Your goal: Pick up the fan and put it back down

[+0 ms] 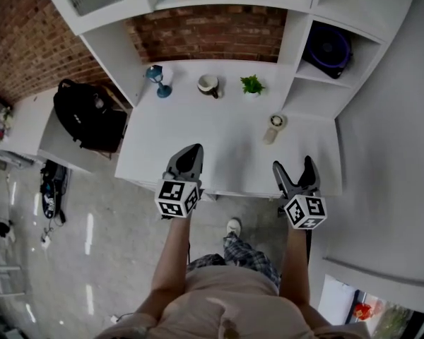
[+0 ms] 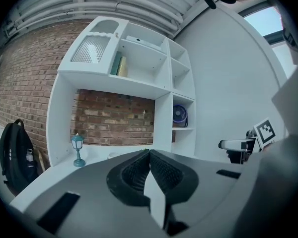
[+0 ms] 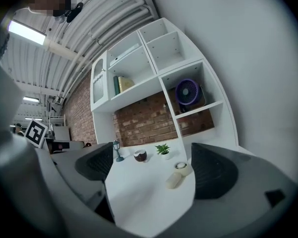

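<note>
Right, both tongs hover over the counter's [image 1: 198, 143] front edge. Left tongs [image 1: 193, 150] are closed tight with nothing between them. Right tongs [image 1: 294, 165] are spread wide and empty.

Two fan candidates:
- The purple fan [image 1: 328, 49] has a round grille and dark body. It stands upright in the shelf cubby [image 1: 353, 34] above the counter's back right corner.
- The small cream fan [image 1: 274, 126] looks handheld, with a round ringed head and a stubby handle. It lies flat near the counter's right edge, well apart from both tongs.

The lantern ornament [image 1: 156, 80], cup [image 1: 209, 85] and potted plant [image 1: 252, 85] sit in a row along the back edge.
</note>
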A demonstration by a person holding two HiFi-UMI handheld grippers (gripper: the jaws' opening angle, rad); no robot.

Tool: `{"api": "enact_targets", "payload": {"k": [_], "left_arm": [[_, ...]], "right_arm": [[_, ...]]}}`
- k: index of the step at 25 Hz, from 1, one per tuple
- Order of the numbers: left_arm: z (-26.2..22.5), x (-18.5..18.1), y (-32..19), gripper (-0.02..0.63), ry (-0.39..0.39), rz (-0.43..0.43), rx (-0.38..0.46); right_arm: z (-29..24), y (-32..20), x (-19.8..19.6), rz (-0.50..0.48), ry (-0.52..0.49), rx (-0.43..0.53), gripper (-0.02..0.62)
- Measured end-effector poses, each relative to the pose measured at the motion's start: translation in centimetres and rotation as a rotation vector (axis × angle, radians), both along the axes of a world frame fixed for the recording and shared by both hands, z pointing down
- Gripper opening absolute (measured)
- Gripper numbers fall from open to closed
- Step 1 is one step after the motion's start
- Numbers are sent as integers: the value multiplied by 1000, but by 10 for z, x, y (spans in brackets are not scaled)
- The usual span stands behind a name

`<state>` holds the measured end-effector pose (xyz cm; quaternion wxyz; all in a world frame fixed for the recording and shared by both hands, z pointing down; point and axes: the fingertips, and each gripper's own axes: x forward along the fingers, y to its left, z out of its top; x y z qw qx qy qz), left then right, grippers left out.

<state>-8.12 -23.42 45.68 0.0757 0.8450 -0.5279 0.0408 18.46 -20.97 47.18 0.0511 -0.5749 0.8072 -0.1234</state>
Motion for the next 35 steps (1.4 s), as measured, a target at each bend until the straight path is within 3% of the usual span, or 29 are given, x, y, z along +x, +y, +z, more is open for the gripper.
{"api": "enact_targets", "payload": {"k": [11,20,35], "left_arm": [[13,5,-70,28,6,-5,-41],[25,15,-116,28,23,50,-56],[104,58,-186,28,47,113,-174]], "right_arm": [[12,-75,-3,-17,21,-52,483],[20,-115,-14,14,42,-95,483],[133,-190,-15,106,144,-391,482]]}}
